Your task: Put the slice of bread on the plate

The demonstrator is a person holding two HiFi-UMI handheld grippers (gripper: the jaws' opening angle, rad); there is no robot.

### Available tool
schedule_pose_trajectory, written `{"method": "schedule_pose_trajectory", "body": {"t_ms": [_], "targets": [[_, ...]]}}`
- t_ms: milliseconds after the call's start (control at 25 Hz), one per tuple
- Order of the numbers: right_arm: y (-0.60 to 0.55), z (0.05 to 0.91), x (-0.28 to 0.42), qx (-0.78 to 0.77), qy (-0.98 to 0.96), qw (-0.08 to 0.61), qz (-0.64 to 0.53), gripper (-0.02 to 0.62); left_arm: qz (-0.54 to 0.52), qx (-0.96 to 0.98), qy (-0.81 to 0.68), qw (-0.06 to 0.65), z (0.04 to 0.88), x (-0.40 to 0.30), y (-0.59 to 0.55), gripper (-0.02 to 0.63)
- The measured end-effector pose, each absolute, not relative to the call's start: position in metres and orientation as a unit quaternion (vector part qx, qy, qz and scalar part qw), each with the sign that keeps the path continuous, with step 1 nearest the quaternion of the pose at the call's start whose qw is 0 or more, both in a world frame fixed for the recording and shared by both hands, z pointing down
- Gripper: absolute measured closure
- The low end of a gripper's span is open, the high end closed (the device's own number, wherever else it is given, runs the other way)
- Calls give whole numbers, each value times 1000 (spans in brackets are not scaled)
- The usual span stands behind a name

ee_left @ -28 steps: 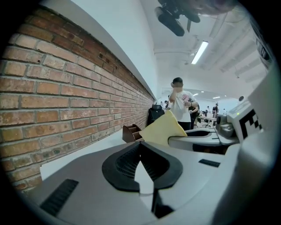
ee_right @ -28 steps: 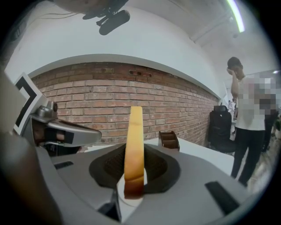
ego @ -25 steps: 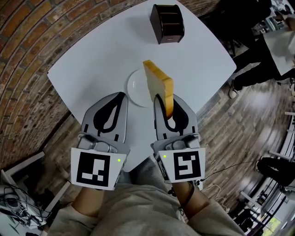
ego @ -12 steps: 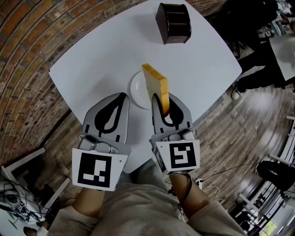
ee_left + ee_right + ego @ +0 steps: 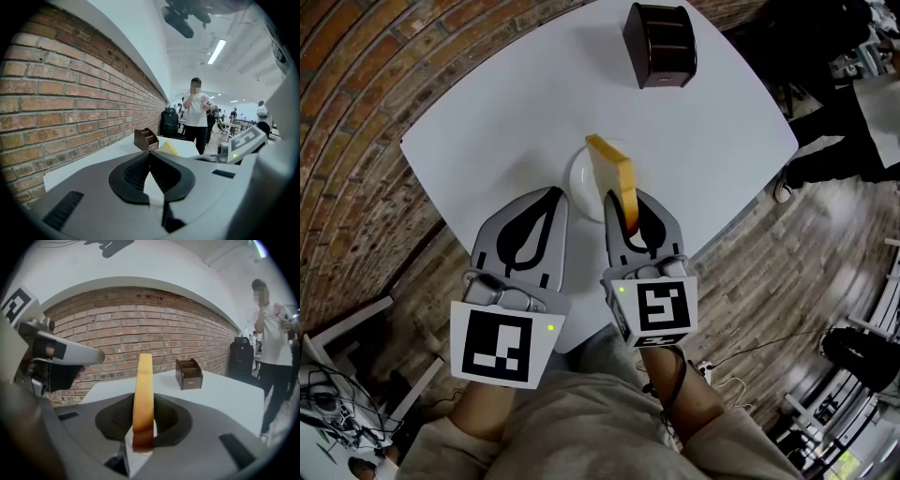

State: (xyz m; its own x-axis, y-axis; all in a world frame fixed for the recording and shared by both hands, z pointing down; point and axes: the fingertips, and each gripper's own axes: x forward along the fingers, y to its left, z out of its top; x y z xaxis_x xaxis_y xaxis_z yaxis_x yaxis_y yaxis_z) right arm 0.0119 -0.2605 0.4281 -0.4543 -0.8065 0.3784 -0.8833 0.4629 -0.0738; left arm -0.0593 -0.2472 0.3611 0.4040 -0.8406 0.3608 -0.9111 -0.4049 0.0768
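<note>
**Bread (image 5: 614,178) upright in right gripper (image 5: 625,204), over plate (image 5: 578,175)**

I've got the bread pinched on edge btwn the right gripper's jaws. It stands upright above the plate's right side, mid-table (image 5: 506,103). Can't tell if it touches the plate. Left gripper (image 5: 552,193) sits just beside, jaws together, nothing in them. Dark box (image 5: 661,45) stands well apart, near the far edge.

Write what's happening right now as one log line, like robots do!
right gripper: shut on bread | bread: upright, over plate | left gripper: shut, empty | step: bread not yet laid down
</note>
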Motion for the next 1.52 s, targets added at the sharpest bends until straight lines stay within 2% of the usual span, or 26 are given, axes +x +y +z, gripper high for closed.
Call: {"method": "schedule_pose_trajectory", "body": {"t_ms": [800,1520], "targets": [[-258,458,-5,477,-847,156,178,509,138,821,-536,138,366,-68,-242,597],[-277,476,0,469,-837,123,253,502,139,825,-528,145,371,-64,-243,597]]}}
